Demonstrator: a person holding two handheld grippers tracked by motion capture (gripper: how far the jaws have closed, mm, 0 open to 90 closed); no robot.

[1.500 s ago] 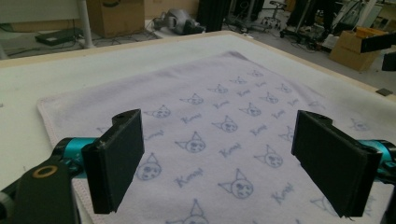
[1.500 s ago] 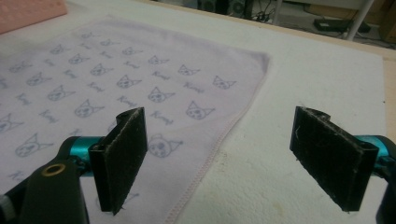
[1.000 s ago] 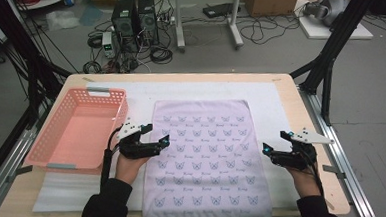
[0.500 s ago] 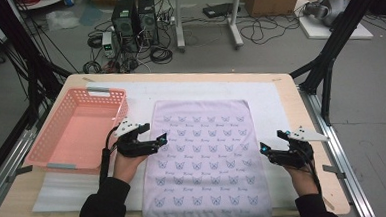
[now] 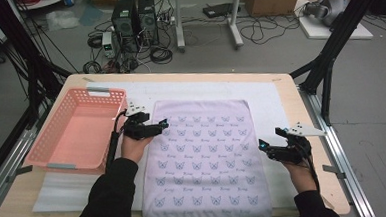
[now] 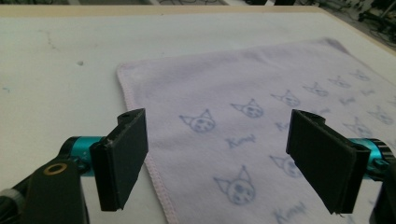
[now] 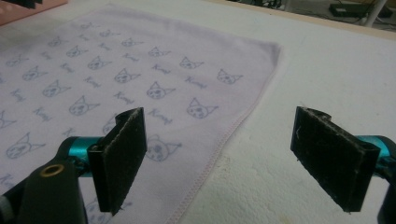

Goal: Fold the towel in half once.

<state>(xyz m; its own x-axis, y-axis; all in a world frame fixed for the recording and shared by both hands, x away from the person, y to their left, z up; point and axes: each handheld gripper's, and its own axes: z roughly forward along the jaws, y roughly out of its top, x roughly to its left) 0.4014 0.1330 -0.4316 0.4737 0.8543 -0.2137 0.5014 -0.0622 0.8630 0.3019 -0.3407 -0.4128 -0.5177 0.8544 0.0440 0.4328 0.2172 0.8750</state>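
R gripper (image 5: 264, 146) sat nearest, at the towel's (image 5: 203, 158) R edge, jaws wide apart w/ nothing between; in the right gripper view the hem ran up between them. L gripper (image 5: 163, 124) was farther up at the towel's L edge, jaws apart though just closing a bit, hem below them, not pinched. Towel lay flat on the white mat (image 5: 271, 102). Pink basket (image 5: 77, 132) stood just L of it.

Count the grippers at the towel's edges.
2: the left gripper hangs over the towel's left edge near the pink basket; the right gripper is at its right edge.
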